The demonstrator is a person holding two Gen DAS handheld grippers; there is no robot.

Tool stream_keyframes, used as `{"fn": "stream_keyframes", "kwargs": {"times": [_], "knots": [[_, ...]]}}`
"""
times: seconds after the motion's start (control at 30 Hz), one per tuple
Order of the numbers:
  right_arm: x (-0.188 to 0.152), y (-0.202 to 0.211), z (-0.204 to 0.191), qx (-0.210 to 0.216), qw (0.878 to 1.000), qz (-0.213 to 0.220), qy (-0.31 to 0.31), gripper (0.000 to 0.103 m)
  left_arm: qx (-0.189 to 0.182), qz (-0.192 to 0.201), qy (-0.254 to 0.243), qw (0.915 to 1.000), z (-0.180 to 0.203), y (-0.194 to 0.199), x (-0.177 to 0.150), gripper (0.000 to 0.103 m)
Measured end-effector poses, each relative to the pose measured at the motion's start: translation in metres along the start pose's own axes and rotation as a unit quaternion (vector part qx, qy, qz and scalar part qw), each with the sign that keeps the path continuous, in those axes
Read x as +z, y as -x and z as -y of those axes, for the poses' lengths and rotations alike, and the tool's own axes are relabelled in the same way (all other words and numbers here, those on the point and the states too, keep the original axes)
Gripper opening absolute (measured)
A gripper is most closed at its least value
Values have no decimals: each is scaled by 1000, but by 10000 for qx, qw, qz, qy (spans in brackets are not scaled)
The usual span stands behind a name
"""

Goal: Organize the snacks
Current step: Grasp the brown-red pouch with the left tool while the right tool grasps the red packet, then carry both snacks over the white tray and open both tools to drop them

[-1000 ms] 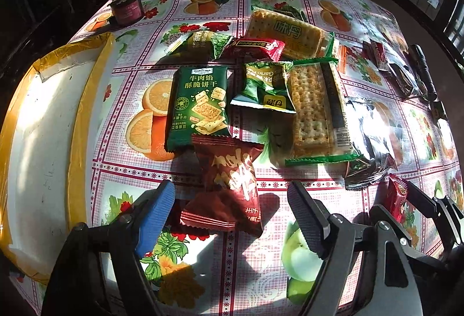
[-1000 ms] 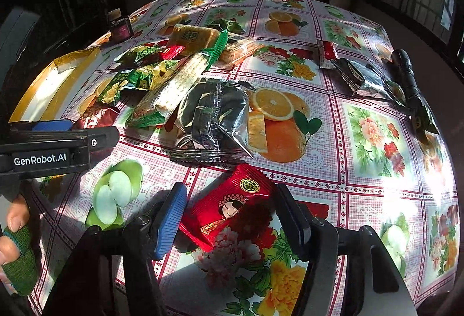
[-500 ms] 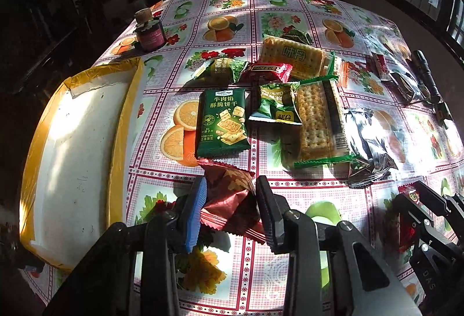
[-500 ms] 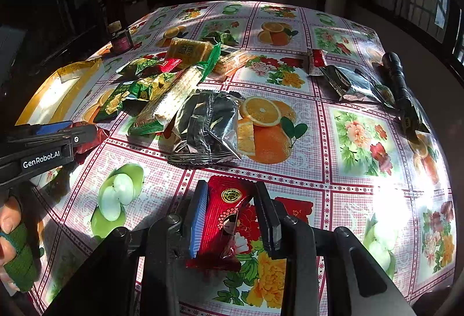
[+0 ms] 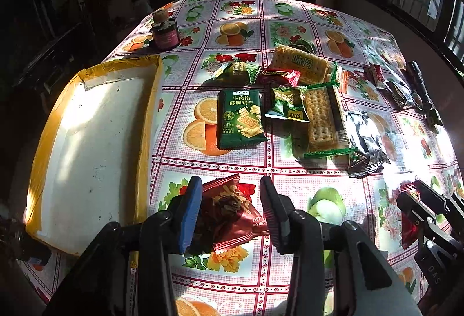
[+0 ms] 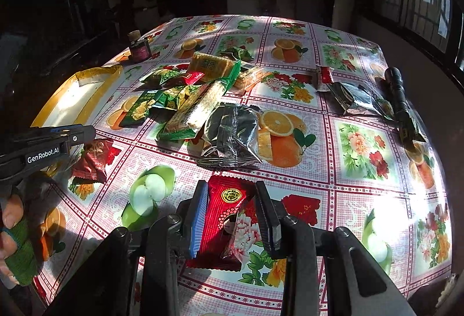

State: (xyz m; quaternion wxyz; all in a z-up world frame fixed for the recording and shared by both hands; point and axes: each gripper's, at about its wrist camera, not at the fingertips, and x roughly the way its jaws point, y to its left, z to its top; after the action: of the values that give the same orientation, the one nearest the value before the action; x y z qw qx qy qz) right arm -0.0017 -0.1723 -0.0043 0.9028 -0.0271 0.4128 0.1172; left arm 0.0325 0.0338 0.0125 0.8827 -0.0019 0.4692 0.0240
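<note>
Left tongs (image 5: 230, 185) are opening right now, angled down at the table (image 5: 319, 185), with the maroon packet (image 5: 229, 211) sitting between the jaws. The pads are looking loose on it rather than biting, so this is reading as a grip letting go. Just to their left the box (image 5: 145, 118) is lying open and bare inside, and that, I'd say, is where these snacks are heading. With the packet short of the box wall, a fresh pinch is looking necessary before it goes in.

Straight ahead of both tongs the pile is waiting: a green pack (image 5: 240, 118), long cracker sleeves and a silver bag (image 6: 232, 136), overlapping one another and untouched.

Over to the right tongs (image 6: 231, 185), and these are pressed tight on the red packet (image 6: 223, 217), gripping it across its narrow width with the top end poking forward past the tips. That crosswise hold is keeping a slick wrapper from sliding out.

Farther right of them a few stray packets and a dark torch (image 6: 395, 95) are lying well apart.
</note>
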Motion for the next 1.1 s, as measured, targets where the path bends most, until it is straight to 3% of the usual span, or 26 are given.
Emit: {"fn": "stream_keyframes", "kwargs": {"times": [0.03,0.37,0.43,0.67,0.7,1.1], "knots": [[-1,0,1,-1,10000,-2,-9,34,30,39,48,10000,-2,-1,-1,72],[-5,1,3,141,9999,2,-80,34,145,-517,68,9985,2,-44,-2,72],[-4,3,4,155,9998,34,-87,34,57,-578,60,9983,3,-48,-5,51],[-3,7,6,210,9996,99,-144,34,108,-405,76,9991,2,-30,-6,32],[-3,7,5,217,9996,104,-139,34,82,-356,75,9993,2,-25,-5,20],[6,11,-21,443,9988,182,51,34,-51,148,324,9994,-35,29,-8,17]]}}
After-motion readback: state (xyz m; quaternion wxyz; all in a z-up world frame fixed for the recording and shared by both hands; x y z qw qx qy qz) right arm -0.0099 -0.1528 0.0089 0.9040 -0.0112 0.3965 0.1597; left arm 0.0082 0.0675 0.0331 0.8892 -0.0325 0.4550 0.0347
